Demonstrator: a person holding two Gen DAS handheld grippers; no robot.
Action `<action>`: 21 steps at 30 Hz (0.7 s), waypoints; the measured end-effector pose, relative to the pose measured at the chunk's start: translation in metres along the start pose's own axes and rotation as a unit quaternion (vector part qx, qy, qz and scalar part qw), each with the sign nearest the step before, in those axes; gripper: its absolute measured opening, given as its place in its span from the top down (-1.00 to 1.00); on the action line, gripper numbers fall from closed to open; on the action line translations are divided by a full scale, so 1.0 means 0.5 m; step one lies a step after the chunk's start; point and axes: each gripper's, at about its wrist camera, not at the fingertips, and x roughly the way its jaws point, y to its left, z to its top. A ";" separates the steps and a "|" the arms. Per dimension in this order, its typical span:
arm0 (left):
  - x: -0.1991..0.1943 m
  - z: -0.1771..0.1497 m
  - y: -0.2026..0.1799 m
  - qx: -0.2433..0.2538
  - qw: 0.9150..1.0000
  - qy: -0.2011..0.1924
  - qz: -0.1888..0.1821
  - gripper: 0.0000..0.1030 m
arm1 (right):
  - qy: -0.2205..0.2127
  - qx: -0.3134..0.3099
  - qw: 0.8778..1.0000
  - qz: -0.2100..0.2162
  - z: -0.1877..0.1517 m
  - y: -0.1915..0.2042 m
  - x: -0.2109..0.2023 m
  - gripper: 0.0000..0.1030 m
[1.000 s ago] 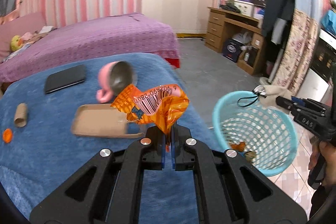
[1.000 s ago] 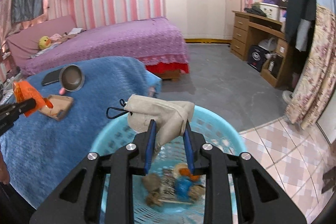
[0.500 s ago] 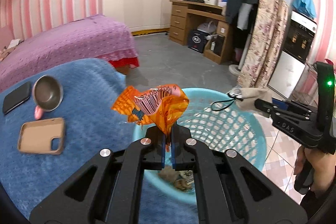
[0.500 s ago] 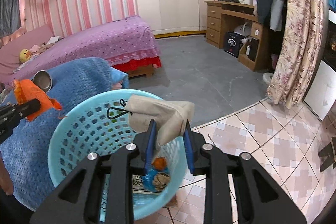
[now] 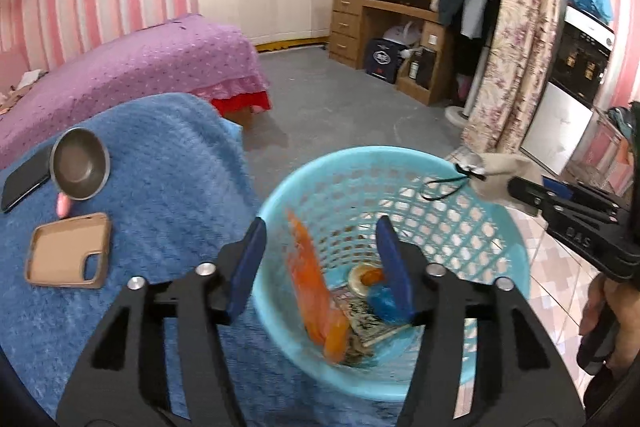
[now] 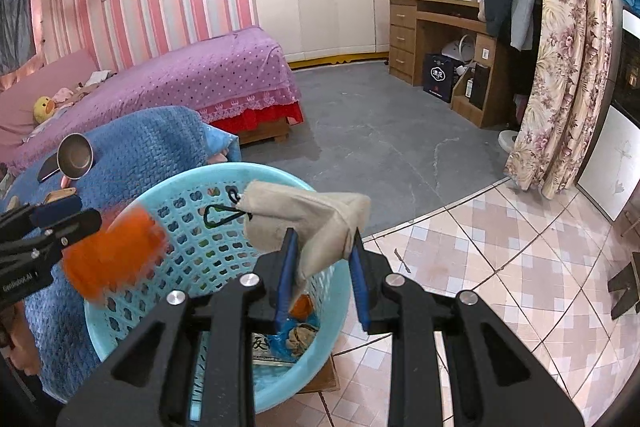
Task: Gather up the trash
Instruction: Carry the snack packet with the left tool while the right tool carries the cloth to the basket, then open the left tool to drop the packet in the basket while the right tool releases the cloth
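Note:
A light blue plastic basket (image 5: 460,163) (image 6: 224,177) stands on the floor beside the blue blanket. My left gripper (image 5: 320,235) (image 6: 60,215) hangs over it with its jaws opening, and nothing touches its pads. The orange snack wrapper (image 5: 316,291) (image 6: 112,259), blurred, is falling free into the basket between those fingers. My right gripper (image 6: 322,247) (image 5: 516,189) is shut on a beige cloth pouch (image 6: 308,223) (image 5: 500,175) with a black cord, held above the basket's right rim. Several bits of trash (image 5: 372,303) (image 6: 296,335) lie at the basket's bottom.
On the blue blanket (image 5: 160,167) lie a tan phone case (image 5: 68,251), a small metal pan (image 5: 80,163) and a black phone (image 5: 24,179). A purple bed (image 6: 208,71), a wooden desk (image 6: 436,27) and a flowered curtain (image 6: 560,87) stand beyond the grey floor.
My left gripper swung from the blanket to over the basket, then opened and let the orange wrapper drop. My right gripper kept the pouch and came over the basket's rim.

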 end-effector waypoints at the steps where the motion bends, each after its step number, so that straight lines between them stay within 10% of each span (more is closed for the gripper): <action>1: -0.001 0.003 0.007 -0.003 1.000 0.000 0.005 -0.29 | 0.000 0.000 1.000 0.000 0.000 0.001 0.001 0.49; 14: -0.065 0.001 0.130 -0.049 0.993 -0.042 0.101 -0.84 | -0.002 0.004 1.000 0.007 0.002 0.048 0.017 0.42; 21: -0.116 -0.006 0.195 -0.063 0.987 -0.060 0.132 -0.89 | -0.018 0.002 1.000 -0.006 0.011 0.088 0.014 -0.59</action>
